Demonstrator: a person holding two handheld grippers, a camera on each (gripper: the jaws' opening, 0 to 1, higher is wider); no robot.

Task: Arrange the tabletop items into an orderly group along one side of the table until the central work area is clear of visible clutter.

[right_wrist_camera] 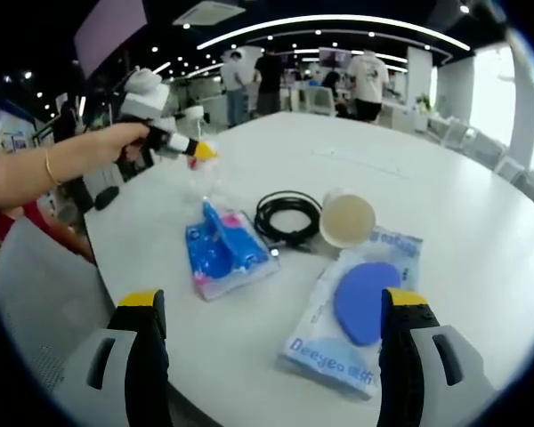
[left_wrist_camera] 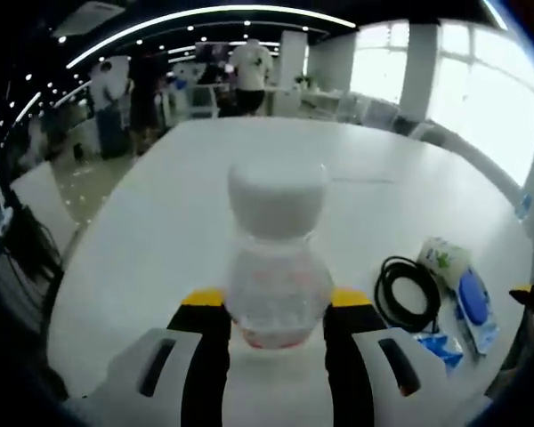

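My left gripper (left_wrist_camera: 276, 322) is clamped on a clear plastic bottle (left_wrist_camera: 278, 289) with a white cap (left_wrist_camera: 278, 196), my black-and-yellow jaws pressing its lower sides; I carry it upright over the near edge of the white table (left_wrist_camera: 205, 205). In the right gripper view that same left gripper (right_wrist_camera: 196, 153) shows at the table's left edge, held by a hand (right_wrist_camera: 116, 144).

My right gripper (right_wrist_camera: 271, 342) stands with its jaws wide apart, holding nothing, above the near edge of the table (right_wrist_camera: 463, 205). Between them lies a wet-wipes pack (right_wrist_camera: 356, 307) with a blue lid. Just beyond it stands a cup (right_wrist_camera: 347, 219), touching a coiled black cable (right_wrist_camera: 287, 216). Left of the pack and well apart from it lies a blue and pink packet (right_wrist_camera: 222, 251), near the coil. People stand beyond the far edge.
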